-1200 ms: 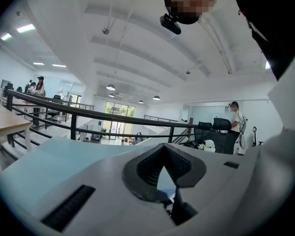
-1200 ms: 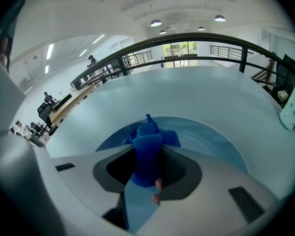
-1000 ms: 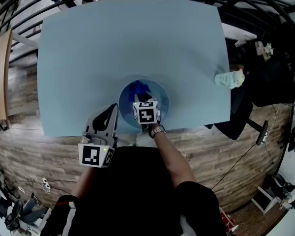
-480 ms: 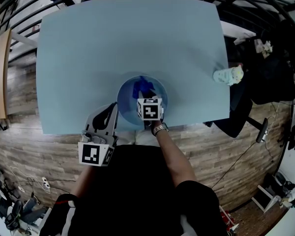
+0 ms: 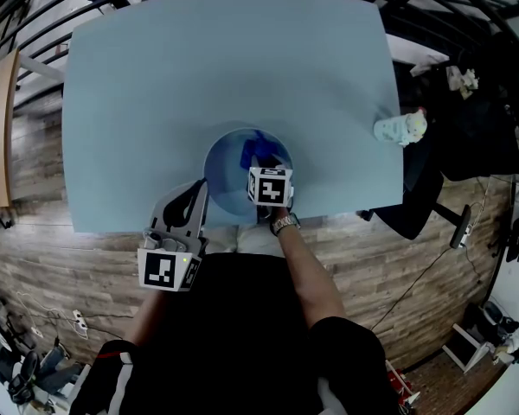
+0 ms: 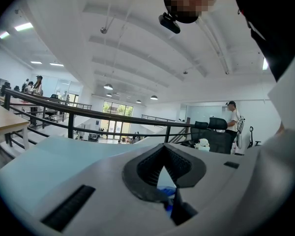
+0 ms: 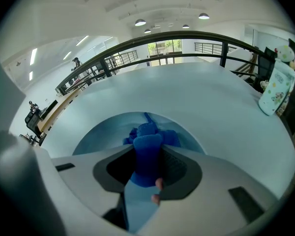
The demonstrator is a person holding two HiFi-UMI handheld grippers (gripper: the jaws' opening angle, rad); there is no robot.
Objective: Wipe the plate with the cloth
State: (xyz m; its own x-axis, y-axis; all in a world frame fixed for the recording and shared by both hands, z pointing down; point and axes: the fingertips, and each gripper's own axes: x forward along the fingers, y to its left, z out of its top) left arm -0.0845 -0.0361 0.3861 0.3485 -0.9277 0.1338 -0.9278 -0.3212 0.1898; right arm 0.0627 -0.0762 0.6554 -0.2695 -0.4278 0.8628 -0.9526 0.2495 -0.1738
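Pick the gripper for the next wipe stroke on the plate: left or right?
Right. The right gripper is shut on the blue cloth, over the plate. The left gripper sits at the plate's near-left rim and holds no cloth.

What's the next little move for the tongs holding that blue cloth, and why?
Probably sweep the right tongs leftward across the plate. They are clamped on the blue cloth, which sits bunched on the plate's far right part, while the left part lies bare.
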